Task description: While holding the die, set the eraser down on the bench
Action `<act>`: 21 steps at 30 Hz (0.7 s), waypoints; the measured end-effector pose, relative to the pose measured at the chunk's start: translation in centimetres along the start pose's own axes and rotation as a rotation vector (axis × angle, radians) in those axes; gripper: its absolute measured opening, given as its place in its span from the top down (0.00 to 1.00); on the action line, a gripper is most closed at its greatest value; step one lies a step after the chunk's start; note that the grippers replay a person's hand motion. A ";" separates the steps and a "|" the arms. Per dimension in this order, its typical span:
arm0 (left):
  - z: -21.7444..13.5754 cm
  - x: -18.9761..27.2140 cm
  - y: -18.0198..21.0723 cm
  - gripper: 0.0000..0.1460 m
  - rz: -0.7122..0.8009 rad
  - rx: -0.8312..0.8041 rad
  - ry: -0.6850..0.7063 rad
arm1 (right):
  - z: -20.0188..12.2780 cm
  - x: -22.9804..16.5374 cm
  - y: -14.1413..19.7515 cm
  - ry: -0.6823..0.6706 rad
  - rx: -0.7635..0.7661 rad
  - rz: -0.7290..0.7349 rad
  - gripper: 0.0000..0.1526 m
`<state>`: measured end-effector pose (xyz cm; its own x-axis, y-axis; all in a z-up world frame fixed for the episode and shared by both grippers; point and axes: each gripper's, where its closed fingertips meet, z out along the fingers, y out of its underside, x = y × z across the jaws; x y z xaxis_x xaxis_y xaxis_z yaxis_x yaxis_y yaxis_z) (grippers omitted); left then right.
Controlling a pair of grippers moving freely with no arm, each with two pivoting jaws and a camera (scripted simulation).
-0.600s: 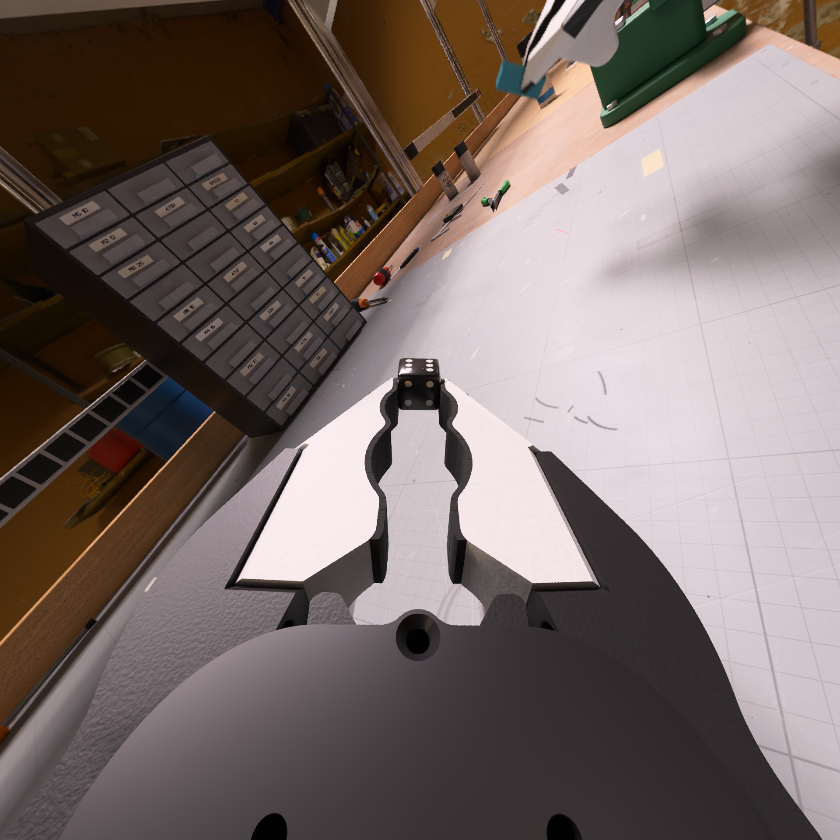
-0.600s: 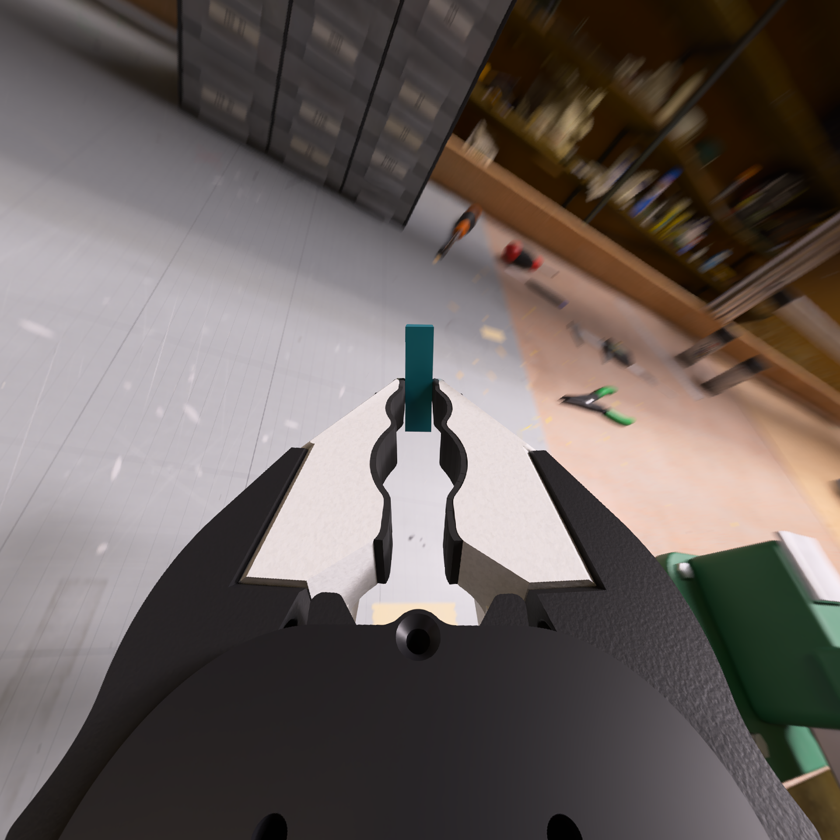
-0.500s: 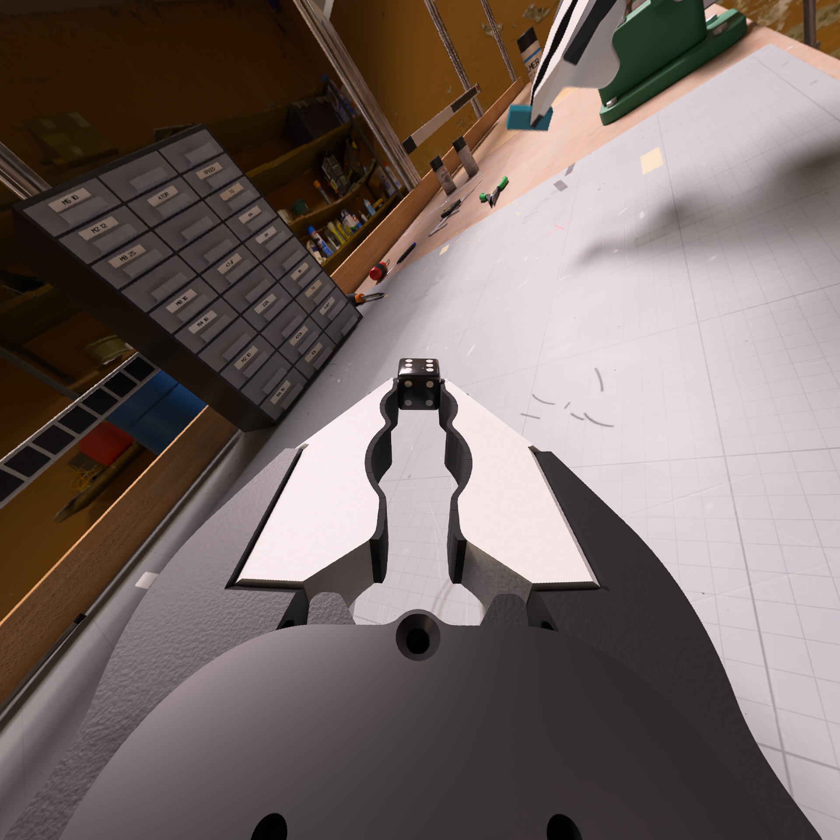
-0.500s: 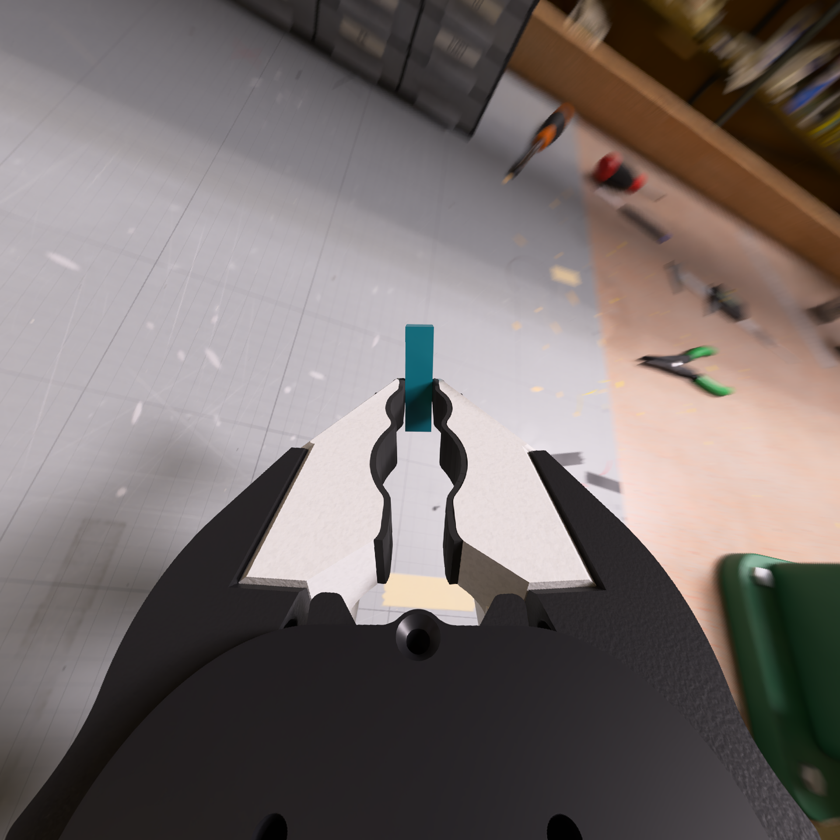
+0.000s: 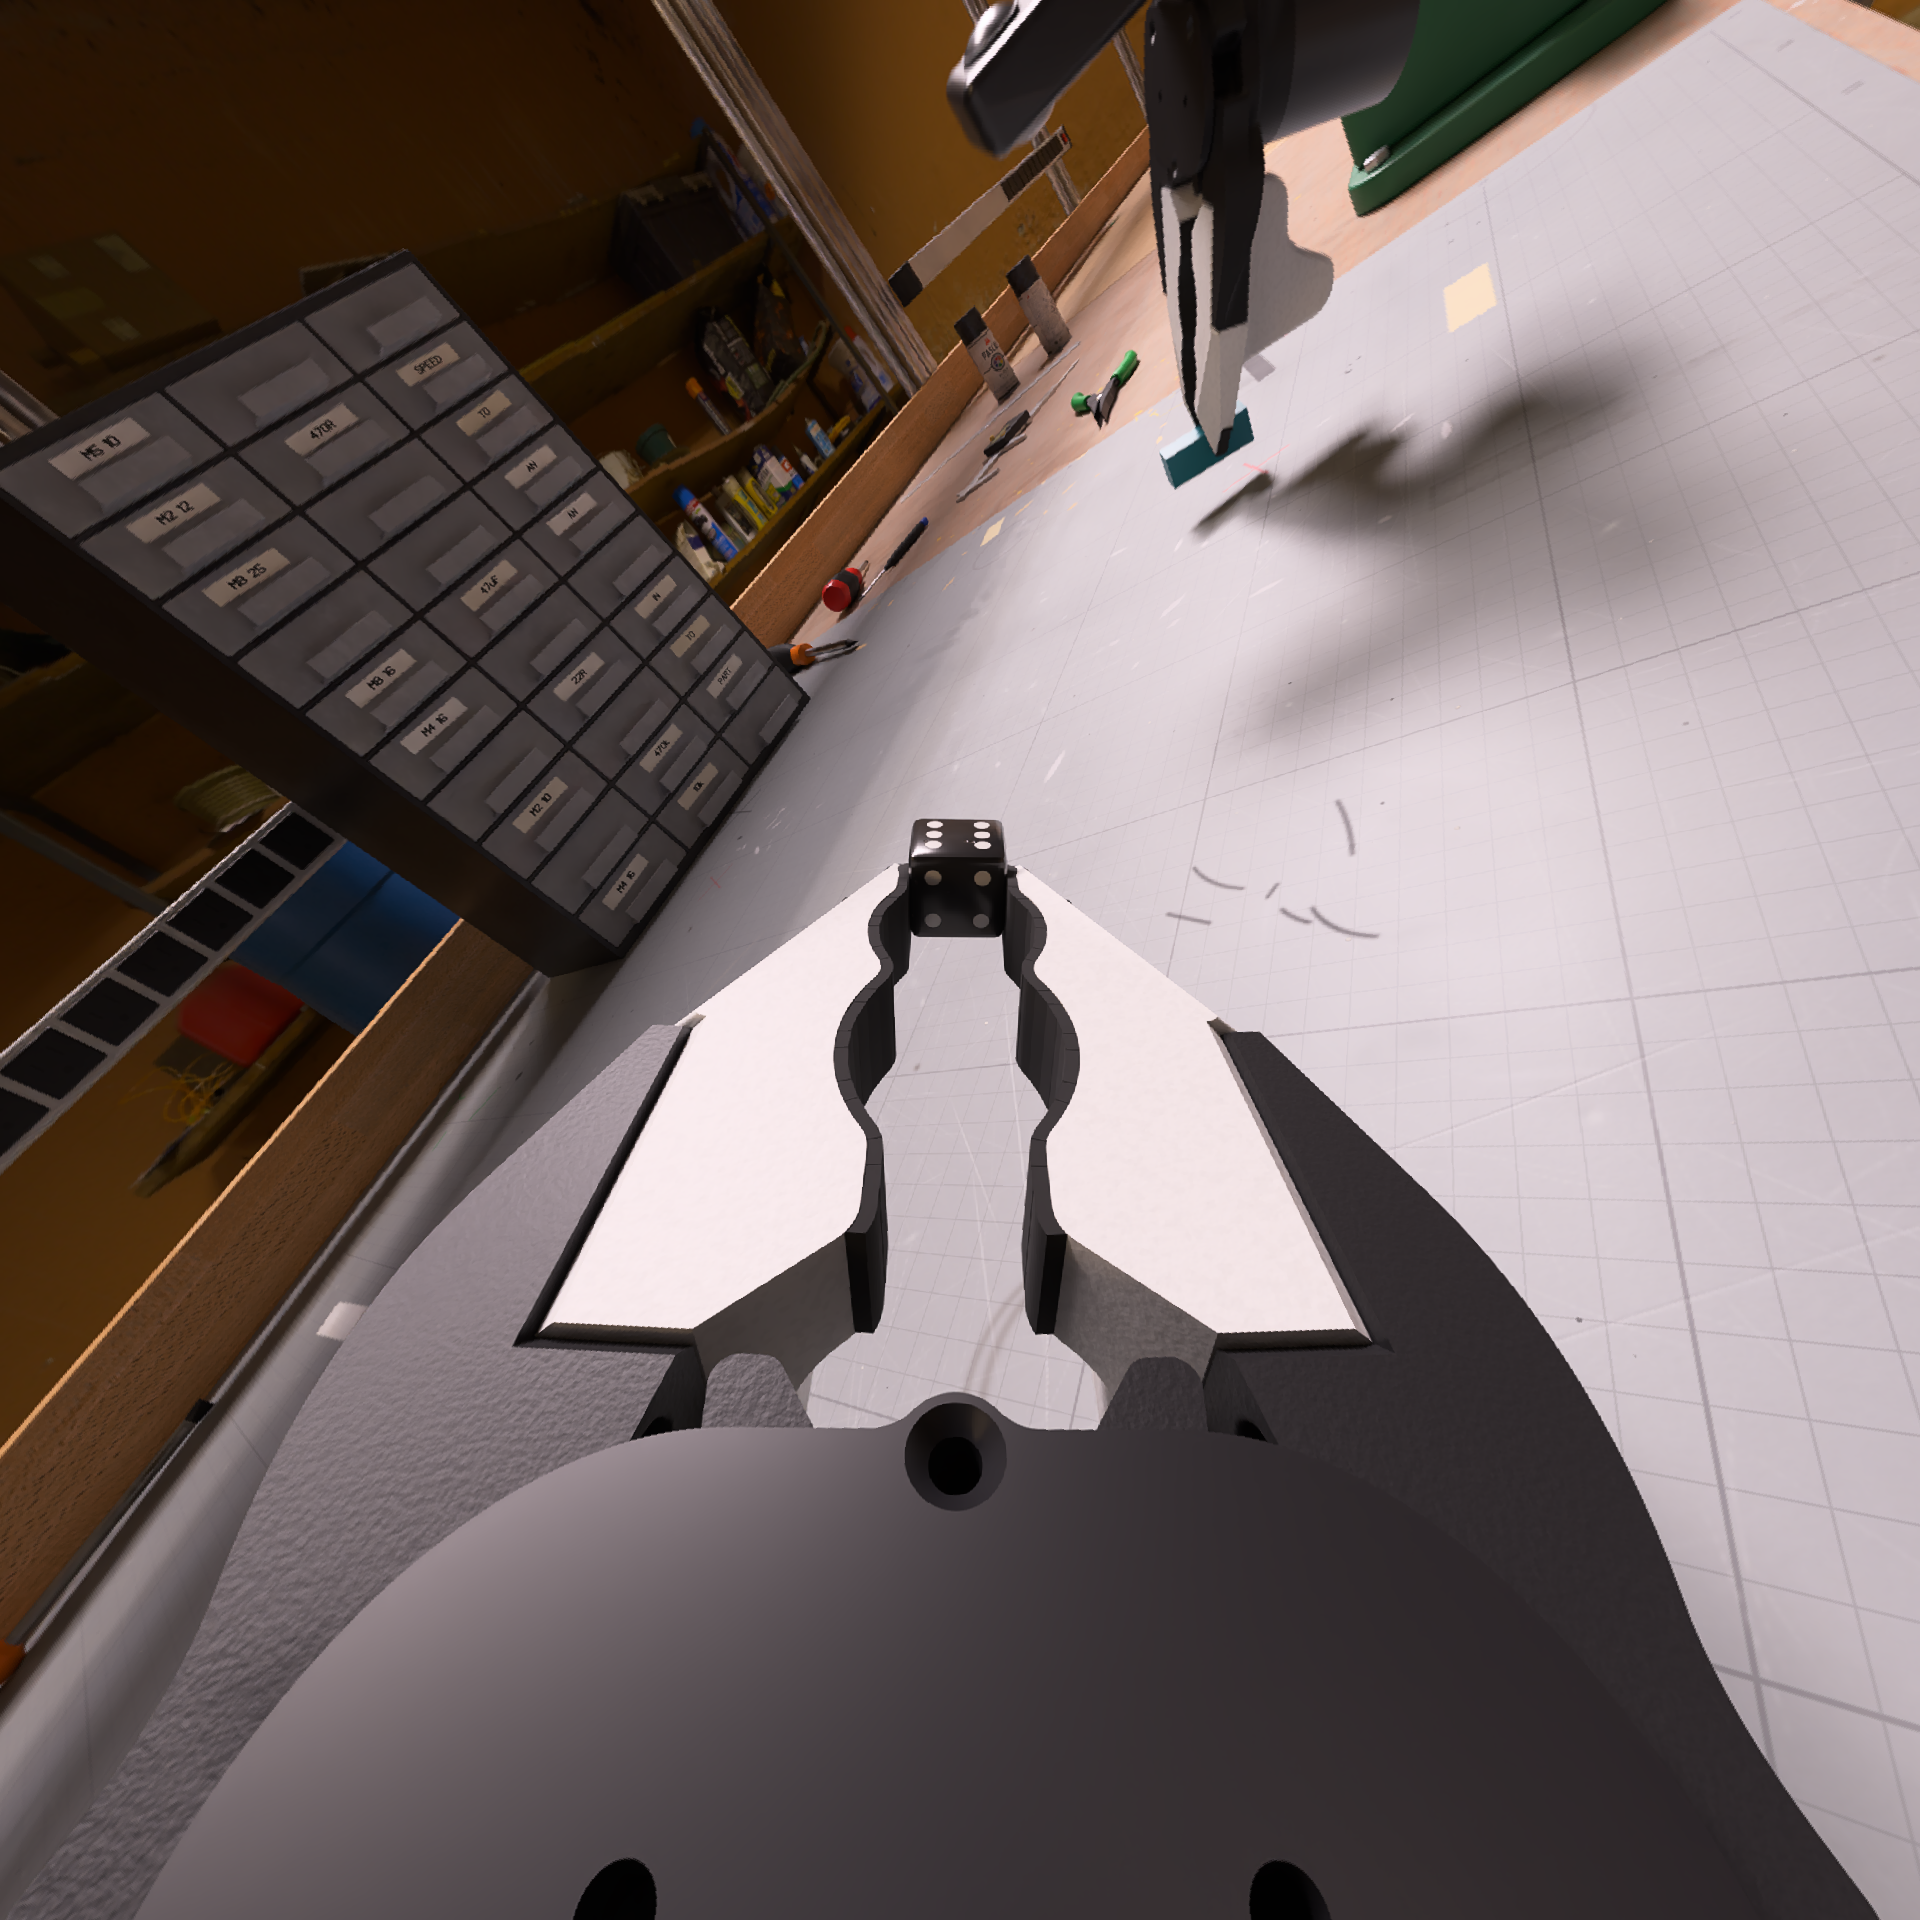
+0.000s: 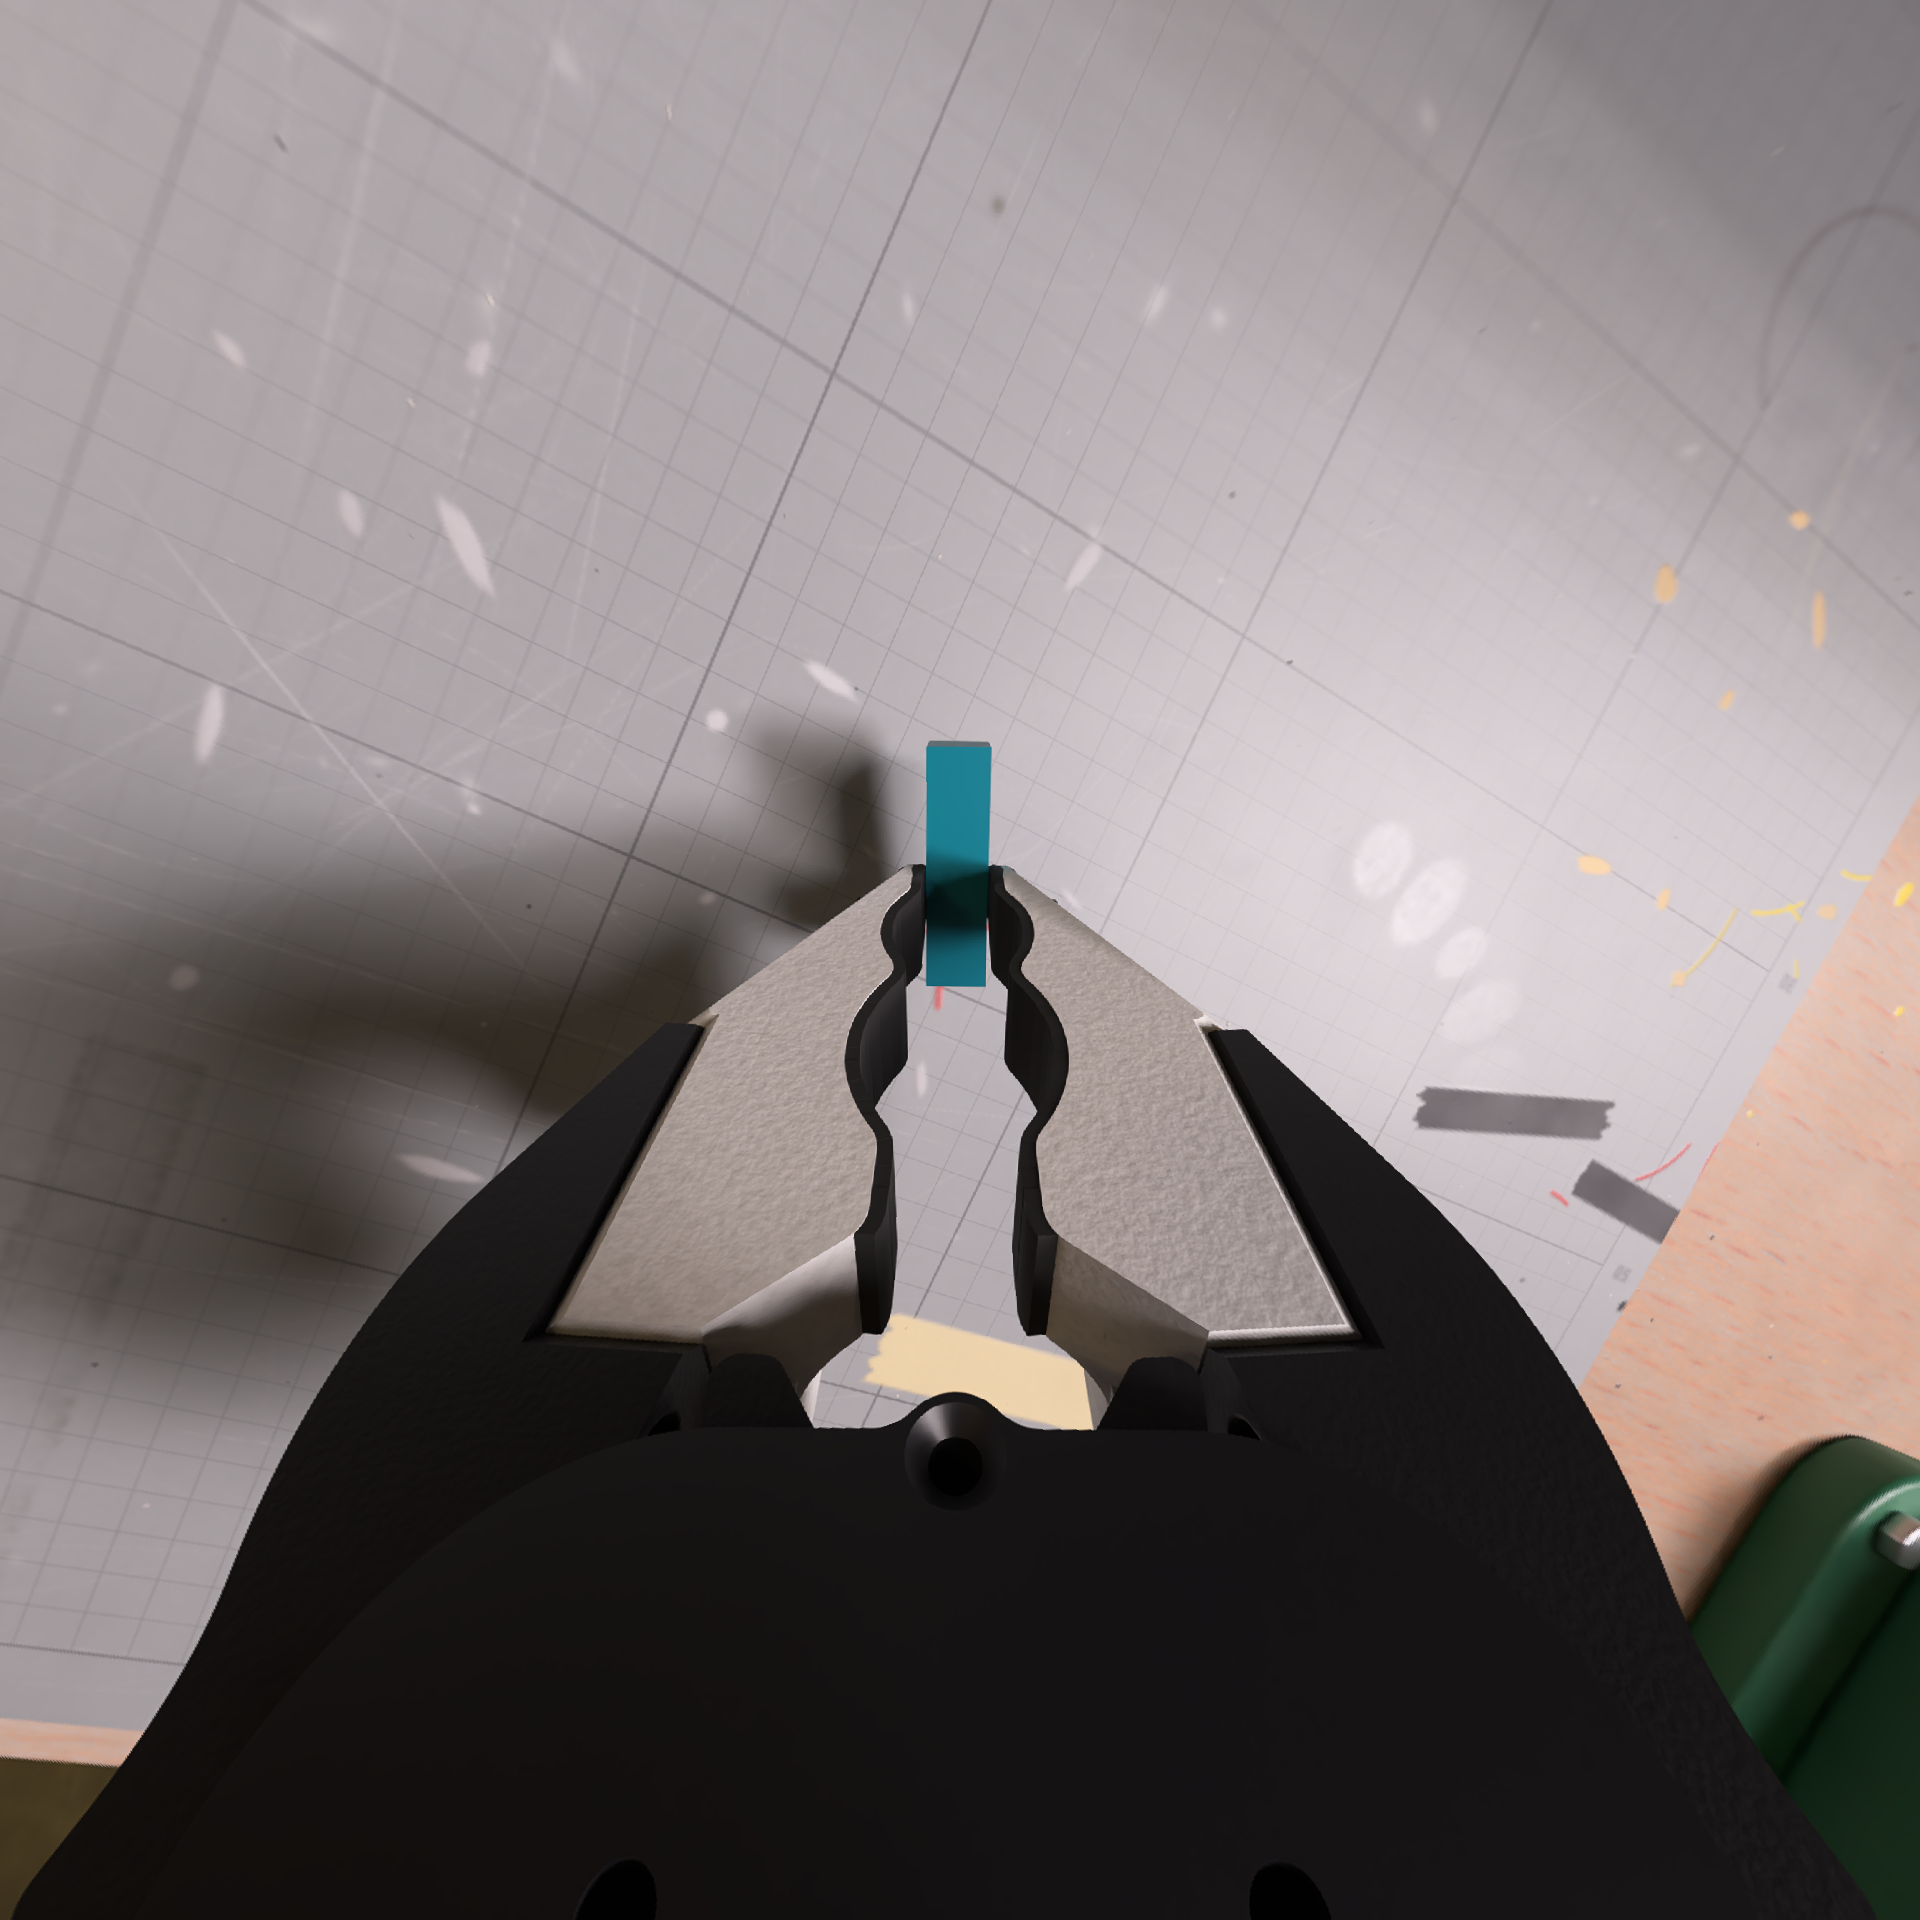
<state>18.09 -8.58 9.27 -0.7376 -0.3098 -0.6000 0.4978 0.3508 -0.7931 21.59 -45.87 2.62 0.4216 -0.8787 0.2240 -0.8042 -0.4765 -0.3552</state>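
Teal rubber is what catches the eye first: the eraser, a slim block, is pinched between the fingertips of the right gripper, whose jaws are drawn in tight on its narrow sides, with more than half of the block jutting out past the tips. That gripper points steeply down at the grey cutting mat, which is scored with a fine grid and flecked with pale scuffs, and its shadow pools on the mat just under and to the left of the tips. From the left wrist view the eraser hangs close above the mat, with its own shadow just beside it; I cannot tell from here whether it touches the surface. The left gripper is closed on the black die, white pips showing on its top and near faces, and holds it clear of the mat at the very ends of its fingers. Off to the left stands a grey drawer cabinet with small labels on its fronts. A green vise sits on the bare wooden bench at the mat's edge, near two strips of dark tape.
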 end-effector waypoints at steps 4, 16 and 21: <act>0.0 0.1 0.0 0.89 -0.001 0.001 0.002 | 1.3 -0.3 0.1 -0.021 -0.078 -0.026 0.93; 0.0 0.0 0.0 0.89 0.001 0.002 0.001 | 0.7 0.6 -0.7 -0.005 -0.039 0.013 0.88; -0.1 -0.2 -0.1 0.89 -0.005 0.005 -0.008 | -2.5 2.3 -2.1 0.074 0.131 0.123 0.84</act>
<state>18.16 -8.46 9.46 -0.7364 -0.3190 -0.5966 0.4964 0.3445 -0.7968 23.17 -46.84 6.15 0.2874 -0.9282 0.2361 -0.7846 -0.3696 -0.4979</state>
